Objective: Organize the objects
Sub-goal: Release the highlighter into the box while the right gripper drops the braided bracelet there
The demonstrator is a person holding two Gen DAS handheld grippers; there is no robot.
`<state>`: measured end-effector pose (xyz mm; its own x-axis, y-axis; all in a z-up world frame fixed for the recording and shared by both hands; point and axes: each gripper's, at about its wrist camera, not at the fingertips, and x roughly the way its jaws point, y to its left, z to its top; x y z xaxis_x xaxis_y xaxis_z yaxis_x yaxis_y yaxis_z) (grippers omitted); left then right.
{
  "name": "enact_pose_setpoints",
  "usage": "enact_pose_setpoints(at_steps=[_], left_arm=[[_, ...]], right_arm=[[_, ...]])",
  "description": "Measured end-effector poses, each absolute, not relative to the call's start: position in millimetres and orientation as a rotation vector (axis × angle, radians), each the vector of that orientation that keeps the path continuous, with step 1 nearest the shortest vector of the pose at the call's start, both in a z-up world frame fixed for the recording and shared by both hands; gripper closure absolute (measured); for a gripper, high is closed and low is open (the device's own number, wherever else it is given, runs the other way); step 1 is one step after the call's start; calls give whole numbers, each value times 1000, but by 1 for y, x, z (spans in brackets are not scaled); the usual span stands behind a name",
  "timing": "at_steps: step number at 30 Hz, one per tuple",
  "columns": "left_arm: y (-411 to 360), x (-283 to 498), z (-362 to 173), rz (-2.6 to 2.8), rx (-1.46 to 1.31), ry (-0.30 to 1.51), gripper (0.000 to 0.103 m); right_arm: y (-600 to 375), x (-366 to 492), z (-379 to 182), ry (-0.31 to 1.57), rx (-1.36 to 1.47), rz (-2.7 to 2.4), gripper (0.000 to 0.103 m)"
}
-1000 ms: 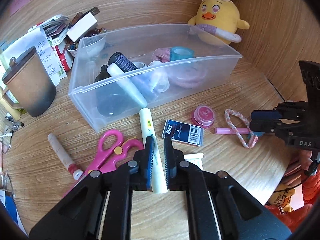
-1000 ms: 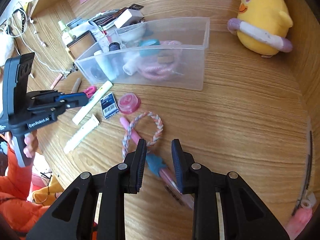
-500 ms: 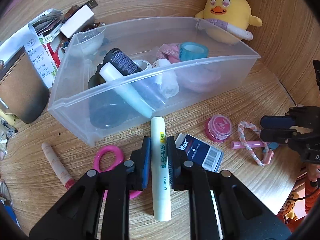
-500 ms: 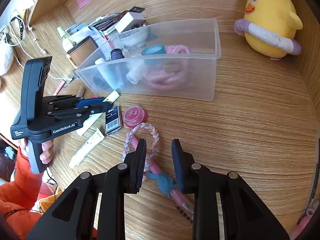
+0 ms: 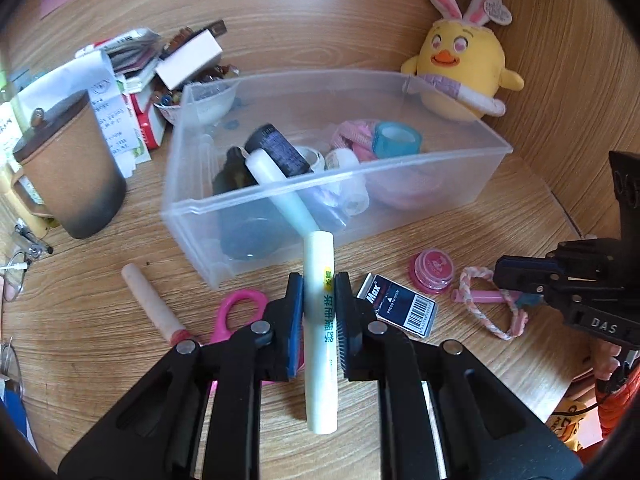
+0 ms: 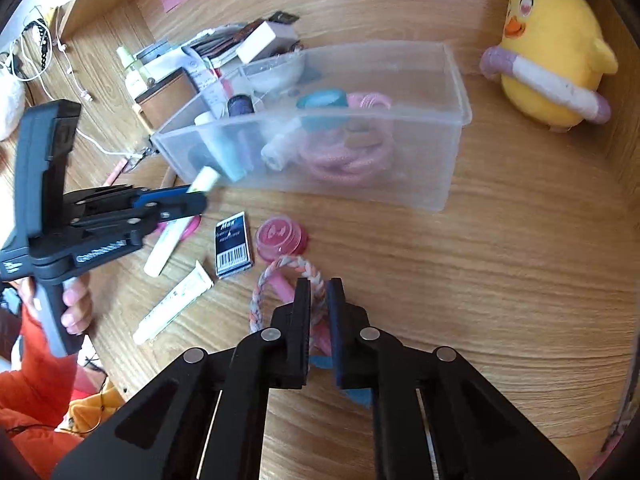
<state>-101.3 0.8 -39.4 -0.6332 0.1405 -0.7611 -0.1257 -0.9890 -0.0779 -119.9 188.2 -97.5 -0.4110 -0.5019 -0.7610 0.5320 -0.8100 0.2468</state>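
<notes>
My left gripper [image 5: 319, 280] is shut on a white MINISO tube [image 5: 320, 344] and holds it lifted just in front of the clear plastic bin [image 5: 460, 156]; it shows in the right wrist view too [image 6: 196, 200]. The bin [image 6: 448, 168] holds tubes, a teal tape roll [image 5: 396, 138] and pink items. My right gripper [image 6: 318, 286] has closed over the braided rope loop [image 6: 296, 266] and pink pen [image 6: 280, 284] on the desk; whether it grips them is unclear.
On the desk lie a pink round tin [image 6: 280, 236], a Max staples box [image 6: 234, 244], pink scissors [image 5: 236, 312], a white tube [image 6: 172, 304] and a stick [image 5: 152, 304]. A brown cup [image 5: 68, 172] stands left; a yellow plush chick [image 5: 460, 64] sits behind the bin.
My left gripper has lifted the white tube off the desk and carried it toward the bin. My right gripper moved forward over the rope loop and its jaws narrowed.
</notes>
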Motion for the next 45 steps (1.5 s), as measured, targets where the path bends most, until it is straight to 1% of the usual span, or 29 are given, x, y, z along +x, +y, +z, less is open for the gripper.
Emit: enact_pose_setpoints(at_steps=[6, 9, 11, 13, 16, 21, 26, 32, 34, 38, 45], left_arm=[[-7, -84, -10, 2763, -1155, -58, 88], [-8, -79, 5, 2779, -1097, -67, 88], [-8, -77, 12, 2787, -1066, -70, 88], [-7, -72, 20, 2796, -1032, -73, 88], [-7, -72, 29, 2808, -990, -72, 88], [-6, -78, 43, 2828, -937, -79, 88], [-6, -84, 51, 2843, -908, -96, 88], [-5, -93, 57, 2853, -888, -106, 88], [-5, -97, 59, 2854, -881, -114, 88], [-8, -109, 64, 2870, -869, -137, 88], [-12, -132, 66, 2860, -879, -189, 88]], right_arm=[[190, -113, -79, 40, 1117, -2252, 97], [195, -110, -75, 4, 1134, -2220, 97], [199, -106, -75, -5, 1155, -2216, 94], [201, -100, -77, -4, 1171, -2220, 86], [203, -90, -83, -4, 1195, -2200, 82], [199, -77, -91, 23, 1203, -2190, 82], [189, -81, -102, 38, 1241, -2190, 81], [183, -83, -104, 67, 1205, -2230, 81], [180, -84, -105, 86, 1191, -2243, 85], [181, -79, -95, 120, 1131, -2273, 85], [185, -80, -64, 110, 1010, -2310, 85]])
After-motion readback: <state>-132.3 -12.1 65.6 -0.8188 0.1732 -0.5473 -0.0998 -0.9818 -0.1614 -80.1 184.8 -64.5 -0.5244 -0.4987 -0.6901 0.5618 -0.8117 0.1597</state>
